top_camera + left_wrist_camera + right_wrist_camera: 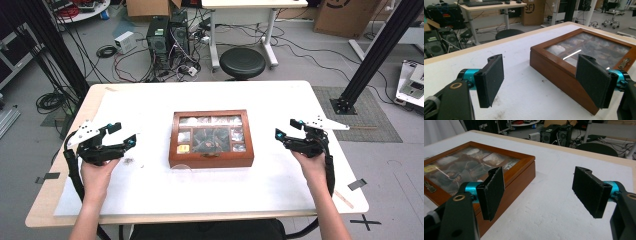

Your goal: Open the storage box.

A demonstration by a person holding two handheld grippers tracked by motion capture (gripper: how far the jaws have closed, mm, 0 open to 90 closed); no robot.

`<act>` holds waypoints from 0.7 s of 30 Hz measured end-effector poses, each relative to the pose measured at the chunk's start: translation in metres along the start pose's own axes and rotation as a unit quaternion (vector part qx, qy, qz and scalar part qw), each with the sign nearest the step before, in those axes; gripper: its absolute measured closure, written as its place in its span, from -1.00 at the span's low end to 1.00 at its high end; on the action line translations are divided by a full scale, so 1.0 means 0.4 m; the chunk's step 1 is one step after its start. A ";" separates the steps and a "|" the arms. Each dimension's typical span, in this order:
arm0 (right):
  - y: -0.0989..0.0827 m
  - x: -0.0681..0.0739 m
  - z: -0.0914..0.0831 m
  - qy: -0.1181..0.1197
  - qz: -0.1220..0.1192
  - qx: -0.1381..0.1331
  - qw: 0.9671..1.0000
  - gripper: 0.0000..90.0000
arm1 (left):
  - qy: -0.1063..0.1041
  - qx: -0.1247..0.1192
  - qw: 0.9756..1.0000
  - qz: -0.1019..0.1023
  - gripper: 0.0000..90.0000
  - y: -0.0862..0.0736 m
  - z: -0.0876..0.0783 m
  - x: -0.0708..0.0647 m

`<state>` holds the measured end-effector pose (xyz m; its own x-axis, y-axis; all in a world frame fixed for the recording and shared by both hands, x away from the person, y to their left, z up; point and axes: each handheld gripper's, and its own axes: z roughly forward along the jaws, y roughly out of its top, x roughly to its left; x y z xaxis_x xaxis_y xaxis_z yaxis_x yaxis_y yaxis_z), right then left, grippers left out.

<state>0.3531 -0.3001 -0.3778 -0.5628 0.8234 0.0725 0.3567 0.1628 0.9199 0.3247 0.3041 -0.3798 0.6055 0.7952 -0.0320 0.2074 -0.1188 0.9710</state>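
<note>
A brown wooden box (211, 139) with a glass lid lies shut in the middle of the white table top (150, 102); small items lie in compartments under the glass. A brass clasp (210, 154) sits on its near side. My left gripper (122, 135) is held open left of the box, nothing between its pads. My right gripper (286, 128) is held open right of the box, also empty. The box (584, 62) lies ahead and right in the left gripper view, and the box (474, 175) lies to the left in the right gripper view.
A small clear round thing (183, 167) lies on the table at the box's near left corner. Dark specks (129, 160) lie by the left gripper. Behind the table stand a black stool (242, 62), computer towers (167, 37) and a white desk (245, 20).
</note>
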 end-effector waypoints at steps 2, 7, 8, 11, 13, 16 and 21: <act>-0.001 0.001 0.001 0.003 -0.001 0.000 1.000 -0.42 | 0.003 0.000 1.000 0.000 -0.49 -0.001 -0.002 0.002; -0.006 0.020 0.017 0.023 -0.012 0.016 1.000 -0.42 | 0.005 0.004 1.000 -0.002 -0.49 -0.006 -0.005 0.009; -0.007 0.024 0.020 0.025 -0.015 0.019 0.999 -0.42 | 0.004 0.003 1.000 -0.003 -0.49 -0.007 -0.006 0.010; -0.008 0.030 0.028 0.032 -0.020 0.022 0.999 -0.42 | 0.005 0.002 1.000 -0.005 -0.49 -0.008 -0.010 0.012; -0.011 0.042 0.036 0.042 -0.025 0.032 0.998 -0.42 | 0.005 0.001 1.000 -0.006 -0.49 -0.009 -0.012 0.015; -0.013 0.055 0.044 0.052 -0.035 0.039 0.997 -0.42 | 0.007 -0.002 1.000 -0.010 -0.49 -0.012 -0.015 0.019; -0.023 0.088 0.053 0.073 -0.048 0.050 0.995 -0.41 | 0.008 -0.004 1.000 -0.014 -0.49 -0.015 -0.017 0.025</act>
<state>0.3459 -0.2612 -0.3917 -0.6973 0.7152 0.0484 0.3643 0.2954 0.8832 0.3242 0.3167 -0.3845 0.5871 0.8076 -0.0556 0.2181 -0.0916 0.9716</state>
